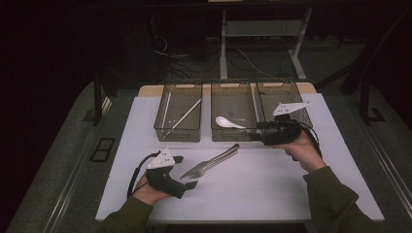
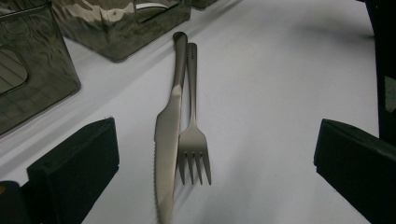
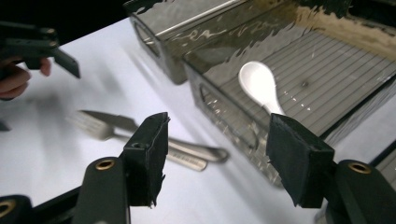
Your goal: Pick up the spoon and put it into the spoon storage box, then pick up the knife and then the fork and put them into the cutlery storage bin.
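On the near left of the table (image 1: 291, 184), the left claw (image 1: 187, 171) is gaping wide just beside the knife (image 2: 167, 135) and fork (image 2: 193, 140); right of them, the right claw (image 1: 252, 132) is hovering open, empty, by the middle bin (image 1: 233, 133) holding a white spoon (image 1: 228, 122)

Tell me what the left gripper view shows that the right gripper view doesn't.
Left gripper view: the knife and fork lie close up, side by side and touching along their handles, tines and blade tip toward the camera; the blade's serrated edge is plain. The left gripper stands open with nothing between its jaws.

Right gripper view: a white spoon lies in a clear bin, and the right gripper is open with nothing between its jaws.

Both: the knife and fork on the white table, and clear bins.
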`<control>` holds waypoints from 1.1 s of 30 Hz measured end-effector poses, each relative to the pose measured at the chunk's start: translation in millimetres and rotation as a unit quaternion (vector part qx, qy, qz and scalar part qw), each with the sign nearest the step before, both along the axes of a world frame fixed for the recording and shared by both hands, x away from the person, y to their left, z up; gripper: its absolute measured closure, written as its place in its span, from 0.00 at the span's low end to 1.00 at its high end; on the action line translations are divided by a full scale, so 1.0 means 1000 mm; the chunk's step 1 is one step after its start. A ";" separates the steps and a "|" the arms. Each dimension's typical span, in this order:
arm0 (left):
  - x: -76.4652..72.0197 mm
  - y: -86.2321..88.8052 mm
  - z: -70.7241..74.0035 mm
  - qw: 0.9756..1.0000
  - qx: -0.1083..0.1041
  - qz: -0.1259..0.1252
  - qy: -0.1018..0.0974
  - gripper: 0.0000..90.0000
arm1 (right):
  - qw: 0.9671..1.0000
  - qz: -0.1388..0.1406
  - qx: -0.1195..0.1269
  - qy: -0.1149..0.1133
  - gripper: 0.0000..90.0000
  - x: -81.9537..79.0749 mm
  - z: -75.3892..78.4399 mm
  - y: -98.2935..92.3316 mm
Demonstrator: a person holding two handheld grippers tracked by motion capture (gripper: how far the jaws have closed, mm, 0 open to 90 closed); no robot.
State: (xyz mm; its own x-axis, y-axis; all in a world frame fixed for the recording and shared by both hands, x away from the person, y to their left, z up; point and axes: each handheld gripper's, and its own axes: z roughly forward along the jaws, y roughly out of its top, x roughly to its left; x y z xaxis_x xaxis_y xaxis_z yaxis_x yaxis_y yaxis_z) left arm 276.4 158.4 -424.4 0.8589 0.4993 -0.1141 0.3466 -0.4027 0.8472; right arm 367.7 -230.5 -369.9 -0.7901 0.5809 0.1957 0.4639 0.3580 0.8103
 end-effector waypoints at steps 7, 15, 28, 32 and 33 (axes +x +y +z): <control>0.000 0.000 0.000 1.000 0.001 0.000 -0.001 0.00 | 1.000 -0.002 -0.003 0.003 0.43 -0.020 -0.013 -0.013; -0.001 -0.001 0.001 1.000 0.006 -0.002 -0.001 0.00 | 1.000 -0.021 -0.003 0.005 0.43 -0.039 -0.028 -0.031; 0.002 -0.003 0.005 1.000 0.005 -0.004 -0.006 0.06 | 0.999 -0.030 -0.008 0.026 0.41 -0.065 -0.044 -0.050; 0.006 -0.007 0.011 1.000 0.005 0.005 -0.010 0.19 | 0.999 -0.031 -0.010 0.027 0.40 -0.070 -0.045 -0.051; 0.007 -0.009 0.012 1.000 0.003 0.006 -0.010 0.22 | 0.999 -0.030 -0.010 0.028 0.40 -0.072 -0.046 -0.051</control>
State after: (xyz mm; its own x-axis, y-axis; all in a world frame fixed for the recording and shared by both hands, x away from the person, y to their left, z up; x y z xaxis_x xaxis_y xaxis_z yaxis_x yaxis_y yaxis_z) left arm 283.6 149.7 -412.1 0.8552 0.5095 -0.0947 0.3348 -0.4037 0.8514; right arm 295.9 -281.6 -415.7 -0.7416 0.6315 0.2264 0.5292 0.3432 0.7760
